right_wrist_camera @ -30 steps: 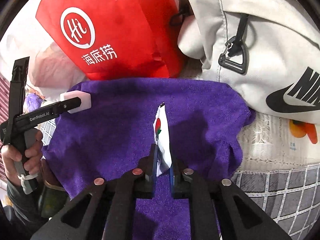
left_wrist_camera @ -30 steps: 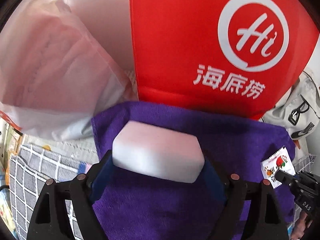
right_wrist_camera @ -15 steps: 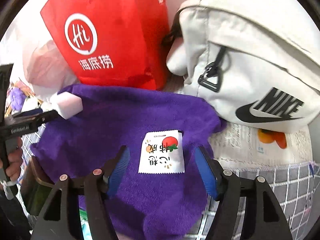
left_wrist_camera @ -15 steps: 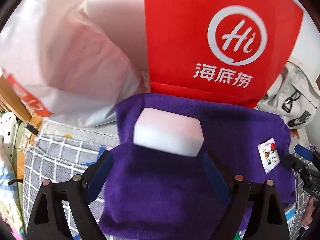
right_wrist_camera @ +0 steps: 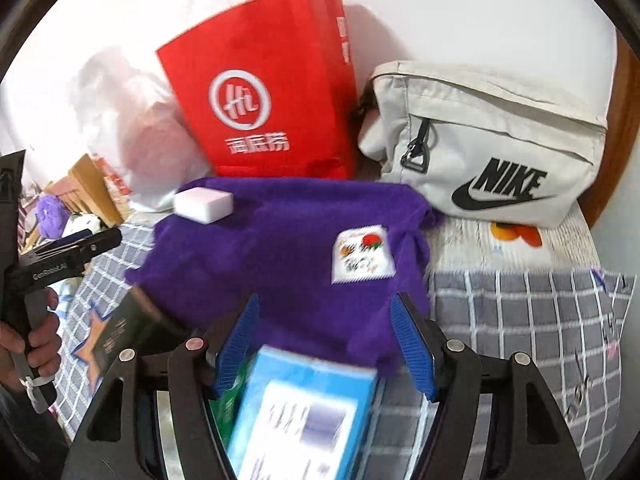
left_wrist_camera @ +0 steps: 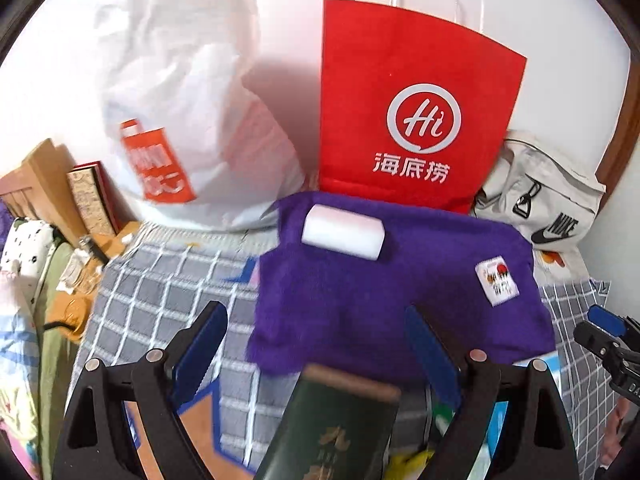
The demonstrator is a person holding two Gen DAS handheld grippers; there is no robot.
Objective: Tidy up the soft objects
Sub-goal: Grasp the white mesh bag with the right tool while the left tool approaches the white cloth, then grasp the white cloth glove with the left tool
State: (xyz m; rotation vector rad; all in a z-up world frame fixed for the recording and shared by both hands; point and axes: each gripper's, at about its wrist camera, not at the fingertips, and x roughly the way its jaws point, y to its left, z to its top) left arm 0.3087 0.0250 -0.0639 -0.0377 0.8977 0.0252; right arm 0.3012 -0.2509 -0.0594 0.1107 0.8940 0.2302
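A purple towel (left_wrist_camera: pixel 380 300) lies spread on the checked bedding, with a white foam block (left_wrist_camera: pixel 343 231) at its far left corner and a small printed sachet (left_wrist_camera: pixel 497 280) flat near its right side. My left gripper (left_wrist_camera: pixel 314 316) hangs open above the towel's near edge, nothing between its fingers. In the right wrist view the same towel (right_wrist_camera: pixel 280 248), block (right_wrist_camera: pixel 204 204) and sachet (right_wrist_camera: pixel 362 254) show. My right gripper (right_wrist_camera: pixel 325 304) stands open short of the sachet, holding nothing. The left gripper (right_wrist_camera: pixel 76 244) appears at the left, gripped by a hand.
A red paper bag (left_wrist_camera: pixel 416 112) and a white plastic bag (left_wrist_camera: pixel 180 120) stand behind the towel; a white Nike bag (right_wrist_camera: pixel 488 152) lies to the right. A dark green box (left_wrist_camera: pixel 332 428) and a blue box (right_wrist_camera: pixel 304 412) sit near the towel's front edge on grey checked cloth (right_wrist_camera: pixel 520 320).
Both grippers let go and drew back and up. The white block left the left jaws and rests on the towel. The sachet dropped from the right jaws and lies flat.
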